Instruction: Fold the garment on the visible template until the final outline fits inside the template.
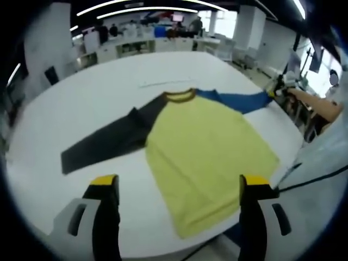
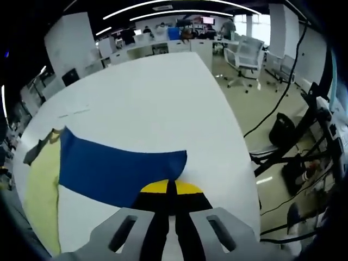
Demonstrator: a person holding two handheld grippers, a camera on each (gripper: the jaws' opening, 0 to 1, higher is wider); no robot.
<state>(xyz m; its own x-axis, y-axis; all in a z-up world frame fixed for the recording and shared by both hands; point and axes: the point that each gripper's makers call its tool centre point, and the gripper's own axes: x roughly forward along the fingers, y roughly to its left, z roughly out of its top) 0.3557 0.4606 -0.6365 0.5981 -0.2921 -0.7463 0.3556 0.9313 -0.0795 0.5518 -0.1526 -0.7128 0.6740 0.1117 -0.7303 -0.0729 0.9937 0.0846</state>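
- The shirt (image 1: 209,144) lies flat on the white table (image 1: 98,92), front up: yellow body, brown collar (image 1: 181,96), one dark grey sleeve (image 1: 106,142) stretched out to the left of the left gripper view, one blue sleeve (image 1: 236,100) stretched out to the right.
- No print, logo or writing can be read on the shirt; none shows on the table or grippers either.
- The shirt's lower hem lies near the table's near edge, between the left gripper's two tips in the left gripper view.
- Left gripper (image 1: 182,187): jaws spread wide, yellow-tipped, hanging above the table short of the hem, holding nothing.
- Right gripper (image 2: 171,190): jaws pressed together at the cuff end of the blue sleeve (image 2: 117,168); the yellow tips meet right at the cloth's edge, apparently pinching it.
- In the left gripper view the right gripper (image 1: 281,87) sits at the far end of the blue sleeve, with a person's forearm (image 1: 318,106) behind it.
- A thin pale strip (image 1: 163,82) lies on the table beyond the collar; too small to tell what it is.
- An office chair (image 2: 246,57) and a dark stand with cables (image 2: 304,136) are on the floor past the table's right edge in the right gripper view.
- Desks and people stand far back in the room, blurred.
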